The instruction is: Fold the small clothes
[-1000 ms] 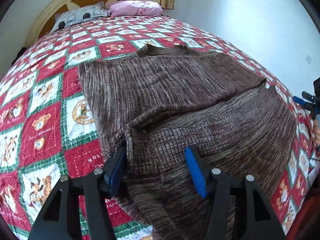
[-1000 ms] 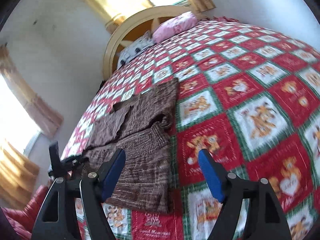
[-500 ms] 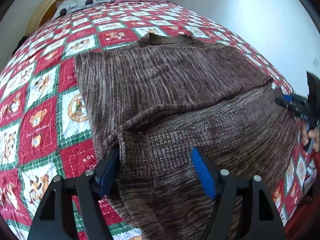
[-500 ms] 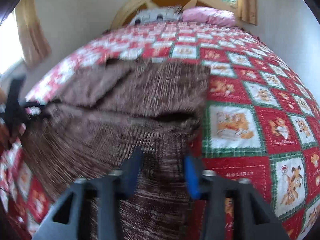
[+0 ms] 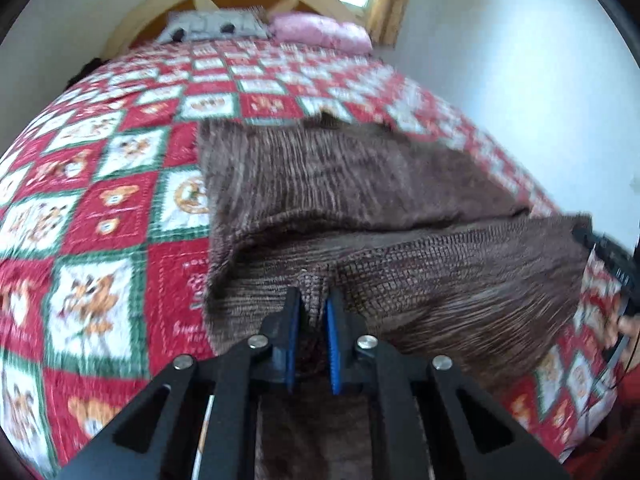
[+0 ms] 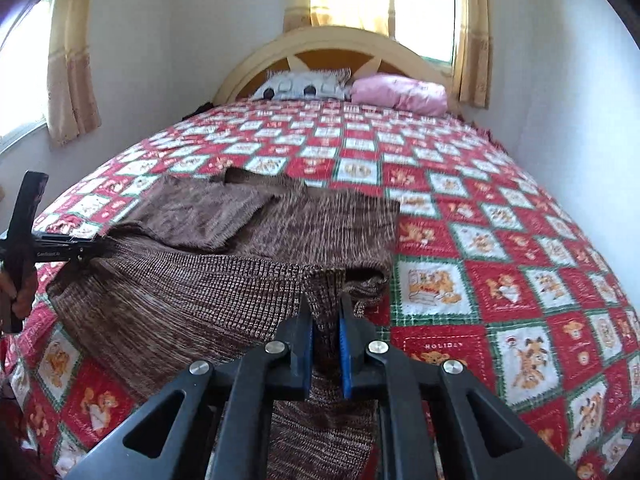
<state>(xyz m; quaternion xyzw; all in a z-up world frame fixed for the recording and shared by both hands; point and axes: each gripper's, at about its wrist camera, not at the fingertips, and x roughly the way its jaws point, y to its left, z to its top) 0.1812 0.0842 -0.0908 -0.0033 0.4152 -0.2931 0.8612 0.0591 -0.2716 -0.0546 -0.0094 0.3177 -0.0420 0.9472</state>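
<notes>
1. Grippers clamp a brown knit sweater on a bed: the left gripper has just closed its jaws on a pinch of the near hem, fabric bunched between the blue pads.
2. Right gripper, its jaws also just closed, grasps the hem at the garment's other near corner.
3. Sweater lies spread on the red-and-green patchwork quilt, collar toward the headboard, 1 sleeve already folded across the chest.
4. Judged from this, the step in hand is carrying the hem up toward the collar.
5. Doing it well likely means raising both corners together at equal height, keeping the hem taut between the 2 grips so the knit does not sag.
6. Heavy, stretchy knit could drag the folded sleeve askew; a slow, level carry should keep the edges square.
</notes>
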